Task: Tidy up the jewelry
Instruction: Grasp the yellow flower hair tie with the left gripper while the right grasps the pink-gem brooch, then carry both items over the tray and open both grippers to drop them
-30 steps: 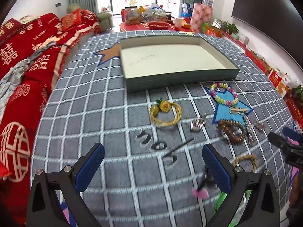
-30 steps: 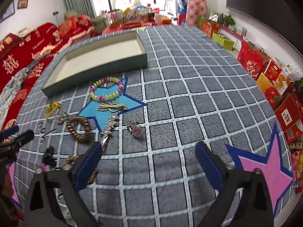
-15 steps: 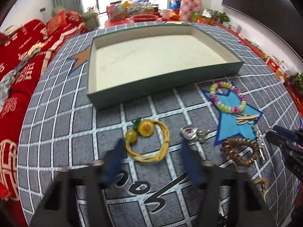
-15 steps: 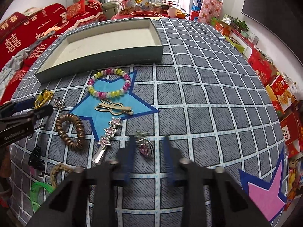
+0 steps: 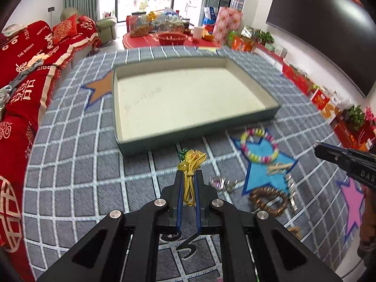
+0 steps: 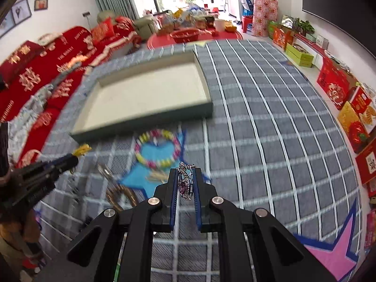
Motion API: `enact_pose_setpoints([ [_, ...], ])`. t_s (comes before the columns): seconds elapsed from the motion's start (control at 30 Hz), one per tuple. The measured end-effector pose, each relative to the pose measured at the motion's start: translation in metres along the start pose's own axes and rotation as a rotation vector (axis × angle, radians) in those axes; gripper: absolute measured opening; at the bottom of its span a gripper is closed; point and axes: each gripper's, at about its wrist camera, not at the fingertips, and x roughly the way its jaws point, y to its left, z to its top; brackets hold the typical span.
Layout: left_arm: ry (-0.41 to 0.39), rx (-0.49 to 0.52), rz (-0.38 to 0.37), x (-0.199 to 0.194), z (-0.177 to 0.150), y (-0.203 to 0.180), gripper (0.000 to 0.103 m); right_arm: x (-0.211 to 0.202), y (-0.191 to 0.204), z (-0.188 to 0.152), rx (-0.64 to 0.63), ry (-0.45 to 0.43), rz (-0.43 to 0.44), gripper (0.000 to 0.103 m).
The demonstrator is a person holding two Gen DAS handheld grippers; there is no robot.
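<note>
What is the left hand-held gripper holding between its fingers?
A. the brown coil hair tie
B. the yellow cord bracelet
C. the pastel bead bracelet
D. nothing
B: the left hand-held gripper is shut on the yellow cord bracelet, whose strands run between the blue pads, while the bead bracelet and the brown hair tie lie on the rug.

red sofa [image 5: 30, 75], dark tv [image 5: 329, 30], red basket [image 5: 171, 38].

Yellow cord bracelet [image 5: 190, 164]; grey checked rug [image 5: 77, 171]
</note>
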Motion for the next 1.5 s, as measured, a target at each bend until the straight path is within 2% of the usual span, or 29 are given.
enact_pose_setpoints([
  [0.17, -0.048, -0.016, -0.026, -0.016, 0.039, 0.005, 0.021, -0.001, 0.010, 0.043, -0.039, -0.042, 0.019, 0.014],
  [0.3, -0.094, 0.005, 0.018, -0.011, 0.073, 0.008, 0.021, 0.006, 0.018, 0.078, -0.049, -0.079, 0.047, 0.014],
  [0.43, -0.090, -0.029, 0.037, 0.016, 0.104, 0.017, 0.021, 0.024, 0.028, 0.110, -0.067, -0.095, 0.061, 0.014],
  [0.6, -0.068, -0.042, 0.112, 0.056, 0.127, 0.025, 0.021, 0.068, 0.036, 0.144, -0.082, -0.074, 0.038, 0.013],
  [0.8, -0.018, -0.043, 0.150, 0.106, 0.140, 0.035, 0.021, 0.123, 0.039, 0.157, -0.075, -0.013, 0.028, 0.013],
  [1.0, 0.034, -0.036, 0.170, 0.138, 0.139, 0.039, 0.022, 0.166, 0.032, 0.163, -0.049, 0.045, 0.017, 0.013],
  [1.23, 0.062, -0.029, 0.215, 0.148, 0.133, 0.036, 0.022, 0.187, 0.026, 0.159, -0.032, 0.084, 0.004, 0.014],
  [1.33, 0.058, -0.013, 0.241, 0.146, 0.133, 0.034, 0.022, 0.187, 0.027, 0.156, -0.034, 0.076, -0.003, 0.014],
  [1.37, 0.057, -0.008, 0.250, 0.146, 0.132, 0.032, 0.022, 0.186, 0.028, 0.155, -0.040, 0.075, -0.003, 0.016],
  [1.43, 0.056, -0.002, 0.266, 0.146, 0.133, 0.032, 0.022, 0.185, 0.029, 0.156, -0.035, 0.082, 0.008, 0.028],
  [1.47, 0.053, -0.001, 0.274, 0.145, 0.133, 0.032, 0.022, 0.185, 0.028, 0.156, -0.026, 0.086, 0.013, 0.047],
  [1.5, 0.049, -0.001, 0.276, 0.143, 0.133, 0.032, 0.022, 0.182, 0.026, 0.156, -0.013, 0.082, 0.023, 0.057],
])
